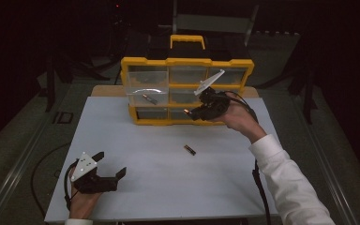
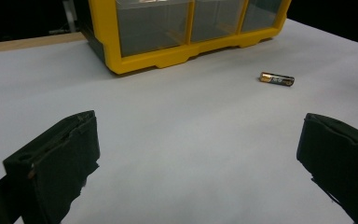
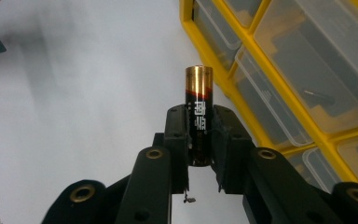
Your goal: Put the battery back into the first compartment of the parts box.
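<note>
My right gripper [image 1: 191,112] is shut on a black and gold battery [image 3: 198,112], held above the table in front of the yellow organizer [image 1: 143,62]. The battery's gold end pokes out past the jaws in the right gripper view. A second battery [image 1: 190,150] lies on the white table [image 1: 122,140] near its middle; it also shows as a battery [image 2: 277,79] in the left gripper view. A third battery [image 1: 150,99] lies in an organizer bin. My left gripper [image 1: 110,165] rests open at the table's front left, with nothing between its jaws.
The organizer [image 2: 168,51] stands at the far middle of the table, with clear plastic bins and a yellow handle [image 1: 187,41] on top. A folding chair [image 1: 213,21] stands behind the table. Cables trail off both grippers.
</note>
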A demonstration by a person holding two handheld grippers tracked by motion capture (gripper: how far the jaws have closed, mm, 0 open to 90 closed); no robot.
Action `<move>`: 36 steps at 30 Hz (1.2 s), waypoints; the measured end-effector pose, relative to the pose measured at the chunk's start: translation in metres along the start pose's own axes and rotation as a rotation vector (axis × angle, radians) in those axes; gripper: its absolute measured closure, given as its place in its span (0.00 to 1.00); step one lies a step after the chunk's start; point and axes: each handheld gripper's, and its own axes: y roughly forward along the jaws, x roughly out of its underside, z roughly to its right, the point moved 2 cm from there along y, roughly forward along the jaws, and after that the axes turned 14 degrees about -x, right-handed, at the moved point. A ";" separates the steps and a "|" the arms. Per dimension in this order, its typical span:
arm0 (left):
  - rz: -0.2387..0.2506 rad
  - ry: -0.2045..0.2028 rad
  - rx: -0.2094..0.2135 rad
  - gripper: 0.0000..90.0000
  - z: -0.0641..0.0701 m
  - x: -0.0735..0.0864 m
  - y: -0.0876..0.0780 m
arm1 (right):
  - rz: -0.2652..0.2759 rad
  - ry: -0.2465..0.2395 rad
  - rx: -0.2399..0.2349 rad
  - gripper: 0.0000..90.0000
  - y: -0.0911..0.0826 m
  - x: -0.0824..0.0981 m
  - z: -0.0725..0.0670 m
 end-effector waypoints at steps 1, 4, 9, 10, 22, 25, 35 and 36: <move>0.000 0.000 0.000 0.00 0.000 0.000 0.000 | 0.003 0.001 0.001 0.85 -0.001 -0.001 0.000; 0.000 0.000 0.000 0.00 0.000 0.000 0.000 | 0.013 -0.005 0.001 0.85 -0.004 -0.004 -0.001; 0.001 -0.001 -0.001 0.00 0.000 0.000 0.000 | 0.025 -0.007 0.001 0.85 -0.009 -0.008 -0.002; 0.002 -0.002 -0.002 0.00 0.000 0.000 0.000 | 0.030 -0.009 0.002 0.85 -0.011 -0.010 -0.002; 0.004 -0.002 -0.001 0.00 -0.001 0.000 0.000 | 0.087 -0.009 0.009 0.85 -0.030 -0.025 -0.002; 0.003 -0.001 -0.002 0.00 0.000 0.000 0.000 | 0.096 -0.011 0.009 0.85 -0.033 -0.029 -0.002; 0.003 -0.001 -0.003 0.00 -0.001 0.000 0.000 | 0.123 -0.008 0.012 0.85 -0.042 -0.042 0.000; 0.004 -0.002 -0.002 0.00 -0.001 0.000 -0.001 | 0.125 -0.009 0.013 0.85 -0.042 -0.043 0.000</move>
